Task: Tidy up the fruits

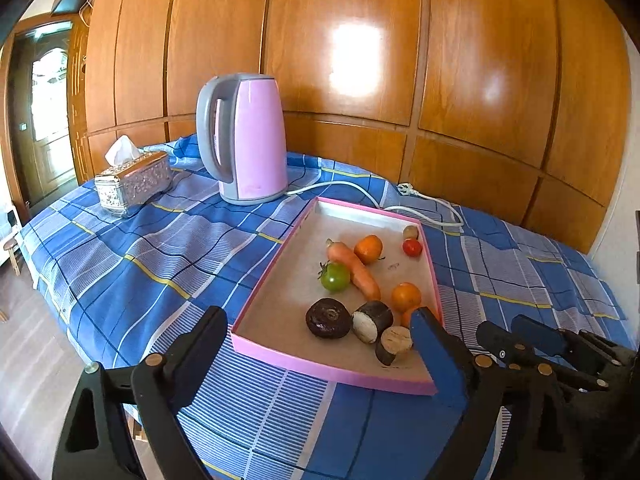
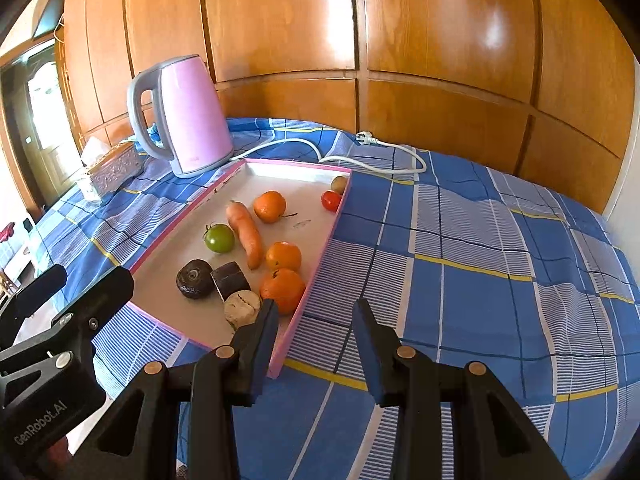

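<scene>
At the centre of the left wrist view, a pink-rimmed tray [image 1: 276,264] lies on a blue checked cloth [image 1: 132,248] and holds all the produce. A carrot [image 1: 354,270] runs diagonally through the middle, with a green tomato [image 1: 335,277] touching its left side and an orange [image 1: 368,249] just right of its upper end. A small red tomato [image 1: 412,247] and a brownish round fruit [image 1: 410,232] sit by the tray's right wall near the far corner. Nearer the camera lie a dark round beet [image 1: 329,318], two dark cut pieces with pale faces [image 1: 371,320], and another orange [image 1: 406,297].

The left gripper [image 1: 320,354] stands wide, its jaws spanning the tray's near edge with nothing between the pads. At the lower right edge of that view the right gripper [image 1: 536,334] shows; in its own view its jaws are narrow, with only cloth between them, just right of the tray's near corner.

In the upper left, a pink kettle [image 1: 250,138] stands behind the tray, its white cord [image 1: 424,200] trailing right, and a tissue box [image 1: 134,182] sits further left.
</scene>
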Tool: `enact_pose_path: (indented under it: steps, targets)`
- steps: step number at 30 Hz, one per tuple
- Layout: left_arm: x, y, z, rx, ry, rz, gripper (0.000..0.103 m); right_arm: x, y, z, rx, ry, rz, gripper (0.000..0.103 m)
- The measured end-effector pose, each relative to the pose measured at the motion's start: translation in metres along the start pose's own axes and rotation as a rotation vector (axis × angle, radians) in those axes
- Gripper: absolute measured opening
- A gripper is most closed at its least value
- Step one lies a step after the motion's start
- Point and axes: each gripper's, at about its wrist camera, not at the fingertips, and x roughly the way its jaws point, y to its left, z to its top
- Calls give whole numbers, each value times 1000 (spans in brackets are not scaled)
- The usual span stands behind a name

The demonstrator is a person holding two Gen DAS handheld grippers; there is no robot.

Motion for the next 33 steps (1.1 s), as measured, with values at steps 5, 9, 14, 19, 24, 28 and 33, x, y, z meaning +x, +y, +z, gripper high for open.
enact_pose_path:
  steps: [5,9,14,19,24,28,33]
  targets:
    - [2,2,0,-5,11,5,94,0,1,-1,-6,1,4,39]
    - [2,4,0,-8,13,4,94,0,1,-1,-7,0,5,39]
    - [1,4,-1,-5,13,7,94,0,2,-1,-12,-2,7,39]
    - [1,5,0,-5,11,4,94,-1,3,-1,-17,-3,7,39]
    - [0,5,0,-4,9,5,94,-1,4,-1,-18,-3,7,39]
    - [0,4,0,-1,4,5,94,-2,4,-1,-19,-4,7,39]
    - [-1,4,0,0,1,6,95,-1,4,-1,-21,-4,7,39]
